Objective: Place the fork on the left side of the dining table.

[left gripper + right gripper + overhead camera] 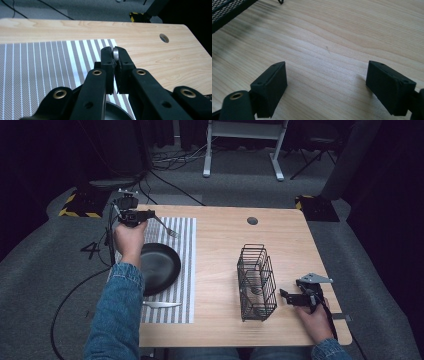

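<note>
The left tool (146, 216) grips a fork (167, 228) by its handle, tines pointing right over the mat's (187, 270) far edge. The basket (256, 282) stands well to the right, nearer the right tool (286, 295), which rests wide open and empty.

A recording lab or studio set up as a mock dining spot

A light wooden table (280, 240) with a cable hole (252, 220) is standing on grey carpet (235, 190), with dark curtains hanging around it and black cables (170, 160) trailing across the floor. Yellow-and-black hazard tape (75, 205) is marking equipment bases at both far corners, and the white legs of another desk frame (242, 145) are showing behind. A striped placemat (182, 270), black plate (162, 265), knife (161, 304) and wire cutlery basket (256, 282) are lying staged on top.
</note>
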